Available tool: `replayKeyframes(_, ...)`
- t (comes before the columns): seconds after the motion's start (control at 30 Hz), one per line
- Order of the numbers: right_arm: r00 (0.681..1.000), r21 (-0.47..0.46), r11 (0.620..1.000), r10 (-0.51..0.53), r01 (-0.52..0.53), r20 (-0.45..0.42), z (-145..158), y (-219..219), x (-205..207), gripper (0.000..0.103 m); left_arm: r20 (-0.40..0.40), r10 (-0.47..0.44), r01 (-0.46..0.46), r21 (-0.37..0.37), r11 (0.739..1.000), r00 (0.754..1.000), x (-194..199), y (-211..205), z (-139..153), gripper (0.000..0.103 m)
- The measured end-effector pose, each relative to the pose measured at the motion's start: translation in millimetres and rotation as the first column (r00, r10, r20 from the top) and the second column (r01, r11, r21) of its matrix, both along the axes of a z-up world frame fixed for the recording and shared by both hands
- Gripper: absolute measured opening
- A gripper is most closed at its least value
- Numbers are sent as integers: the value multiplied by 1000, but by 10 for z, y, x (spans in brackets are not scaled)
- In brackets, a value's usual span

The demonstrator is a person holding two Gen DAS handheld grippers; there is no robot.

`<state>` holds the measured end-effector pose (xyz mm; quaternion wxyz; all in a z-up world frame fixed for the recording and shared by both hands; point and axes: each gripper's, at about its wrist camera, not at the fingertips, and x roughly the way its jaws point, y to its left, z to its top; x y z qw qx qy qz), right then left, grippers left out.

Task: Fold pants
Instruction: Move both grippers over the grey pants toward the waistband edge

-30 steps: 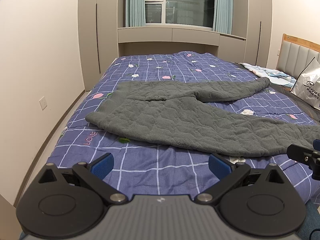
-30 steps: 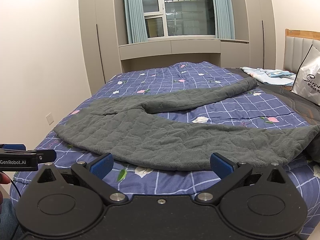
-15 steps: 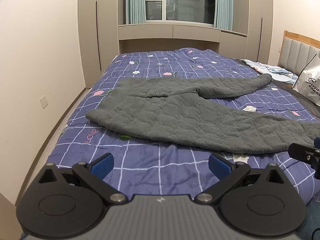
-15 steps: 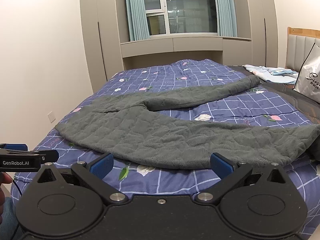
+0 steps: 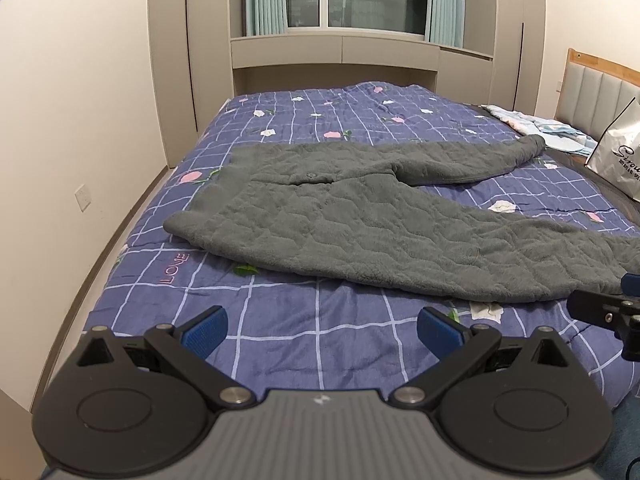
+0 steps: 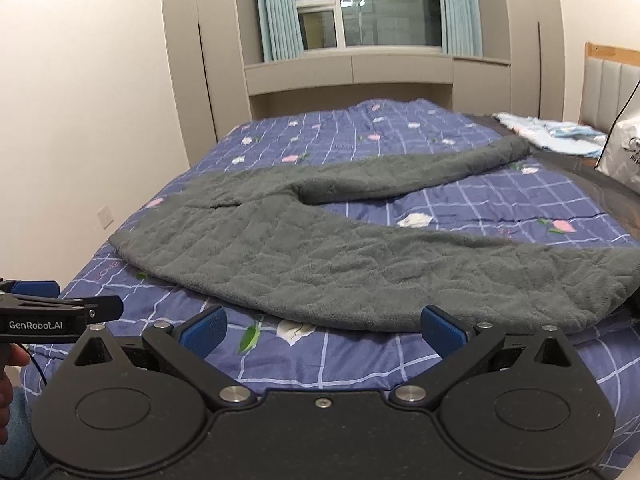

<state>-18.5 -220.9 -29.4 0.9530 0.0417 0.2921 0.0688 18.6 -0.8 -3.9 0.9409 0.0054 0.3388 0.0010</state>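
Pants (image 5: 360, 220) are lying flat on the bed (image 5: 340, 328), legs spread apart, no fold made yet. Left gripper (image 5: 320, 326) and right gripper (image 6: 322, 326) are hovering released, grasping nothing; all folding is remaining.

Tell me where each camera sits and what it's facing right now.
Left wrist: behind the open left claw, facing the grey pants across the bed; right claw at right edge.
Right wrist: behind the open right claw, same direction; left claw and hand at left.
Shared: pants, bed, window.

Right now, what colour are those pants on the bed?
Dark grey, quilted fleece pants; the left wrist view shows them best.
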Motion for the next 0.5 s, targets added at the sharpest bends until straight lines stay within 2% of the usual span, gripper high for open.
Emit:
replayKeyframes(0.3,998,-3,1000,0,0,-65,-38,-7,92,103,-58,1,-1,-5,1000,998,254,-9,-11,103)
replayKeyframes(0.37,995,-41,999,5,-9,-99,10,24,254,103,-72,0,0,-1,1000,997,331,-9,-6,103)
replayKeyframes(0.5,992,-62,997,27,-35,-120,12,23,311,103,-99,5,-4,8,1000,995,560,27,24,103)
